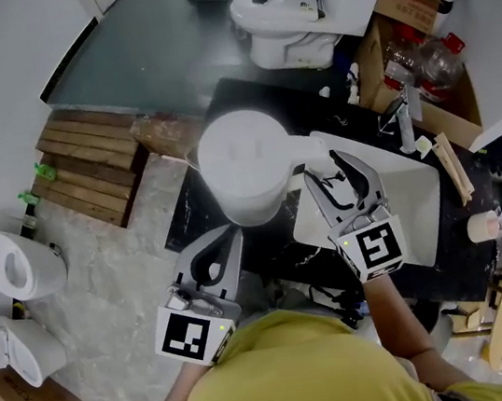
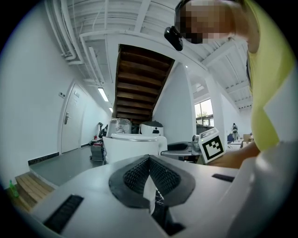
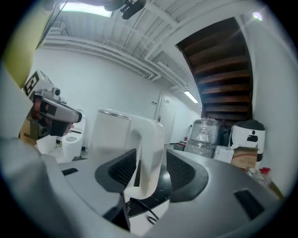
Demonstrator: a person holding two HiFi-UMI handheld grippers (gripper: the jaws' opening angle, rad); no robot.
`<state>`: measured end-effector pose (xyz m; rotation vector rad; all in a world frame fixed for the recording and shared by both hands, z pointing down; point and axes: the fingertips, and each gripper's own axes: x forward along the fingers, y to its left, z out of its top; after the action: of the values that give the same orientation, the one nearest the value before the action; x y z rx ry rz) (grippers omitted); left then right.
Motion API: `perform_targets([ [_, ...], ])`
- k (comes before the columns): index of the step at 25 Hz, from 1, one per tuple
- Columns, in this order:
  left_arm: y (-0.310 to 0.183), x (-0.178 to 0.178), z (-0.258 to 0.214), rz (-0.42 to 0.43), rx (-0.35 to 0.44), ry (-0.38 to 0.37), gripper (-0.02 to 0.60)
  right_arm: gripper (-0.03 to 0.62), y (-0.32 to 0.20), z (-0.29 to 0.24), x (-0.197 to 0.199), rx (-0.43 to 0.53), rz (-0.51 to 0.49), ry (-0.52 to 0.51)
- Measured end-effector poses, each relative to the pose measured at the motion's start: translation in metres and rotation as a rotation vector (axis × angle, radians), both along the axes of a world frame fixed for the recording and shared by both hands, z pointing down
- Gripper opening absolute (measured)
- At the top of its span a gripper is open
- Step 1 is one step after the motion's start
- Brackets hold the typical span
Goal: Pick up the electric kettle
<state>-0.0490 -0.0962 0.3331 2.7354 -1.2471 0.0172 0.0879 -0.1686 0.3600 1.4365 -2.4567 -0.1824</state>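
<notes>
A white electric kettle (image 1: 244,166) stands on the black countertop (image 1: 193,206), its handle (image 1: 310,146) pointing right. My right gripper (image 1: 327,168) is open at that handle. In the right gripper view the white handle (image 3: 150,148) stands upright between the two black pads (image 3: 120,171), with a narrow gap on each side. My left gripper (image 1: 226,244) is shut and empty, just in front of the kettle's left side. In the left gripper view the kettle (image 2: 132,148) rises beyond the shut jaws of the left gripper (image 2: 150,161).
A white sink basin (image 1: 410,190) with a faucet (image 1: 406,123) lies to the right of the kettle. A toilet (image 1: 284,20) and boxes stand behind the counter. A wooden pallet (image 1: 85,164) and another toilet (image 1: 12,270) are on the floor at left.
</notes>
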Motion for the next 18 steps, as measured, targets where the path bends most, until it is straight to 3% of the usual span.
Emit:
perform_targets([
  [8,0.000,-0.006,0.007,-0.015,-0.007,-0.017,0.009,0.196,-0.024,0.021,-0.002,-0.025,0.160,0.001],
  [14,-0.016,-0.017,0.020,-0.060,-0.006,-0.071,0.009,0.193,-0.035,0.030,-0.004,-0.056,0.194,-0.036],
  [18,-0.027,-0.028,0.039,-0.063,-0.038,-0.087,0.009,0.140,-0.039,0.033,-0.005,-0.056,0.200,-0.045],
])
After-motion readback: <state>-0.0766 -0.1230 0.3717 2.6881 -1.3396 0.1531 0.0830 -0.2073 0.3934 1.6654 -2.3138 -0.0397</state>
